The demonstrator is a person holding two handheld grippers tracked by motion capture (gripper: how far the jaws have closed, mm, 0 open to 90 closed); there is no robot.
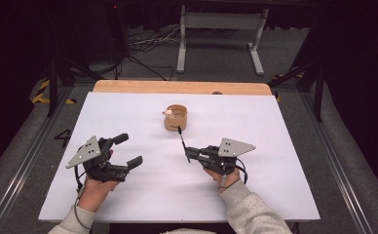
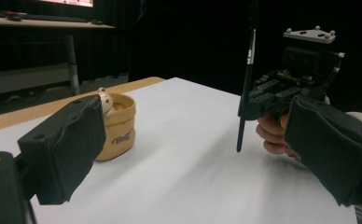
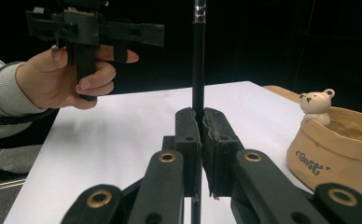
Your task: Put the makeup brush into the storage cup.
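Risk of slip: right gripper (image 1: 191, 153) pinches thin black pen (image 3: 198, 70) upright, jaws fully closed on shaft, near tan bear pot (image 1: 176, 117) mid-table. Could tilt, swing, knock pot over. Left gripper (image 1: 128, 150) gapes wide, holds nothing.

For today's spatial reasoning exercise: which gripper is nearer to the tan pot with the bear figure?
Right. The right gripper, shut on a black pen, sits just in front of the tan pot. The left gripper, open, is farther off at the table's left.
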